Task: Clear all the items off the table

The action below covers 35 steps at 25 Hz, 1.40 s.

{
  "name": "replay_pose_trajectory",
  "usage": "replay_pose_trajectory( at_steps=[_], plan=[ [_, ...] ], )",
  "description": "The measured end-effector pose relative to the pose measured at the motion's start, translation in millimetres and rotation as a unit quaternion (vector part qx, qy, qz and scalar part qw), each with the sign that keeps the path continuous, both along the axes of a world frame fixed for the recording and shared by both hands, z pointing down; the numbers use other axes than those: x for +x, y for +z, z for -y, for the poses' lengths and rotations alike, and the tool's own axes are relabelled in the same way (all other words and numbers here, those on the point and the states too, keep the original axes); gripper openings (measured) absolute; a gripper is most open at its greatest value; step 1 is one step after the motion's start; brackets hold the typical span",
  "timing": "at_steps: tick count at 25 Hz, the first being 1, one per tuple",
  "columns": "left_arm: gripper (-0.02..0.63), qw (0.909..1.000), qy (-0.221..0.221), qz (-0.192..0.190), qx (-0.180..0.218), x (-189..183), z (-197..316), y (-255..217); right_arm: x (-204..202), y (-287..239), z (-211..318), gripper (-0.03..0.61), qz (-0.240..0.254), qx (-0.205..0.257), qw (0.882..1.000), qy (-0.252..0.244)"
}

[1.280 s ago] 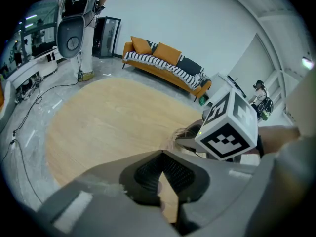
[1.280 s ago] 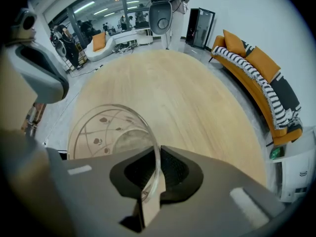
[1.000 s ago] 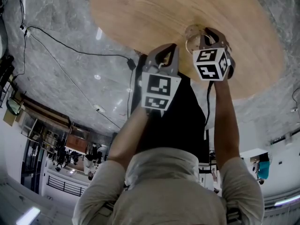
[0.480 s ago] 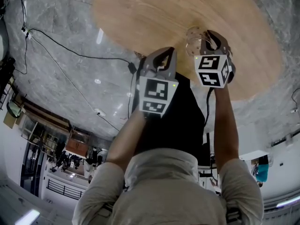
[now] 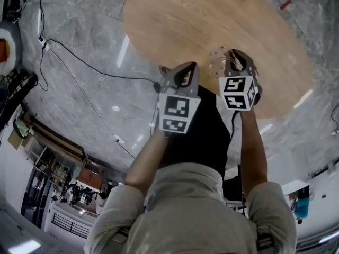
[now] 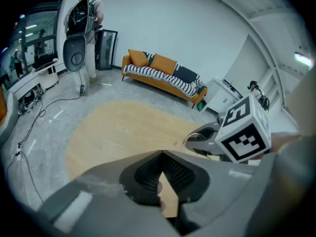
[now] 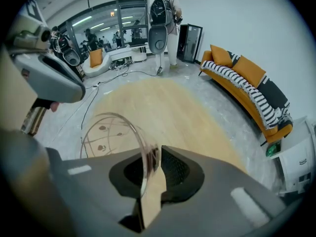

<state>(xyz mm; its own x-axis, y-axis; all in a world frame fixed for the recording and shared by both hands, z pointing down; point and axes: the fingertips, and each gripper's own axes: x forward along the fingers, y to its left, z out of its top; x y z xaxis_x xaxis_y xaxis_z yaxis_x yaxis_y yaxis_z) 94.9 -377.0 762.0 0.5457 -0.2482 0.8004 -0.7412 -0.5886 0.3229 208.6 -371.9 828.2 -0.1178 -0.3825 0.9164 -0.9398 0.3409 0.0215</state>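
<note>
A clear glass cup (image 7: 106, 132) with small flower prints hangs above the round wooden table (image 5: 212, 30), near its near edge. My right gripper (image 5: 233, 57) is shut on the cup's rim, the thin wall pinched between its pads (image 7: 170, 164). In the head view the glass (image 5: 218, 57) shows just left of that gripper. My left gripper (image 5: 179, 70) is to its left, over the table's edge, with its jaws (image 6: 160, 157) shut and nothing between them. The table top shows nothing else lying on it.
Black cables (image 5: 85, 57) trail across the marble floor left of the table. An orange sofa (image 6: 160, 75) stands against the far wall, with a white cabinet (image 6: 224, 98) beside it. A person with a backpack (image 7: 165, 11) stands at a distance. A small red item (image 5: 286, 1) lies on the floor.
The head view has swung, so the table and both grippers sit further right and up in the picture. The right gripper still holds the glass; the left stays shut.
</note>
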Motion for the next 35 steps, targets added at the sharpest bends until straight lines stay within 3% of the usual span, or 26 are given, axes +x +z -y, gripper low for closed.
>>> replay_pose_trajectory(
  at_steps=[19, 35],
  plan=[
    [0.02, 0.9991, -0.003, -0.019, 0.039, -3.0, -6.8, -94.4, -10.8, -123.0, 5.1, 0.041, -0.006, 0.071, 0.997, 0.008],
    [0.021, 0.9874, 0.04, -0.068, 0.137, -7.3, 8.3, -218.1, -21.5, -254.4, -10.5, 0.04, -0.011, 0.161, 0.982, 0.097]
  ],
)
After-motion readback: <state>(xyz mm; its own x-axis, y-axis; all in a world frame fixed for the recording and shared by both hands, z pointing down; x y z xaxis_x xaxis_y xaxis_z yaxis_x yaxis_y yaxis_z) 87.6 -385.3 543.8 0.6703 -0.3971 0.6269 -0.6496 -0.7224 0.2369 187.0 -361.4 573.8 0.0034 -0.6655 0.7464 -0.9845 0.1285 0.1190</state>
